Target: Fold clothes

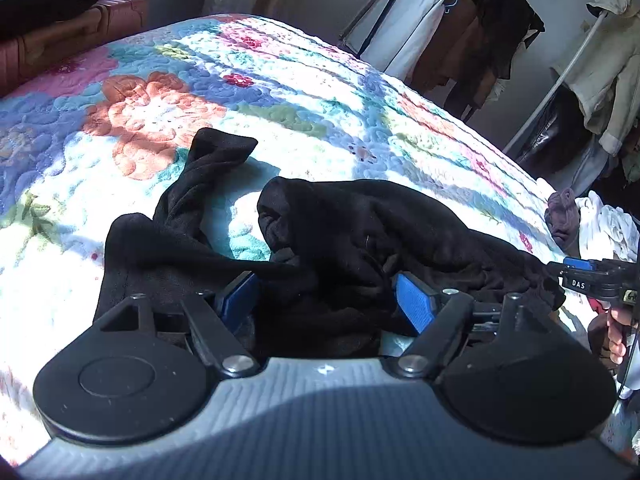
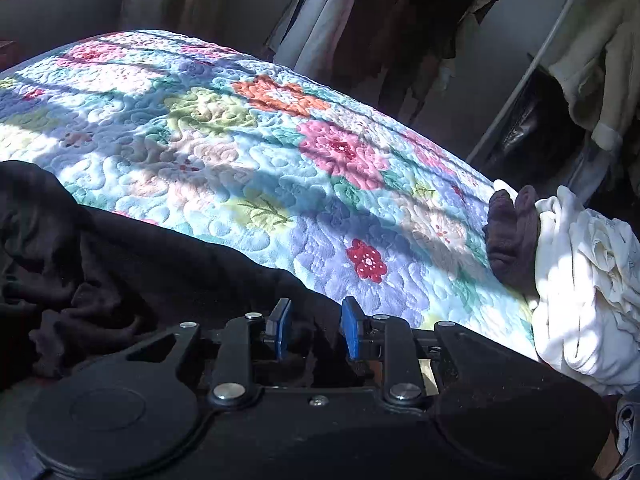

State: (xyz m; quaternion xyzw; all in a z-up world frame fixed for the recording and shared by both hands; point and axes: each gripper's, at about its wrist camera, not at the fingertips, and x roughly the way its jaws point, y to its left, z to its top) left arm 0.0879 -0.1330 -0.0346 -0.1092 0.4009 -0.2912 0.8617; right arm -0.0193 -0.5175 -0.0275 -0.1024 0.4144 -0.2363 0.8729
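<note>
A crumpled black garment [image 1: 344, 232] lies on a floral quilted bed [image 1: 280, 92]. My left gripper [image 1: 326, 296] is open, with its blue pads on either side of a bunch of the black cloth. In the left wrist view the right gripper [image 1: 560, 270] reaches the garment's right edge from the right. In the right wrist view my right gripper [image 2: 316, 326] has its blue pads partly apart with the black garment's [image 2: 120, 256] edge between them. I cannot tell whether it grips the cloth.
A pile of white clothes [image 2: 588, 280] and a dark purple piece [image 2: 512, 232] lie at the bed's right edge. A clothes rack with hanging garments [image 1: 460, 32] stands behind the bed. A pink suitcase [image 1: 60, 36] with dark clothes on top stands at the far left.
</note>
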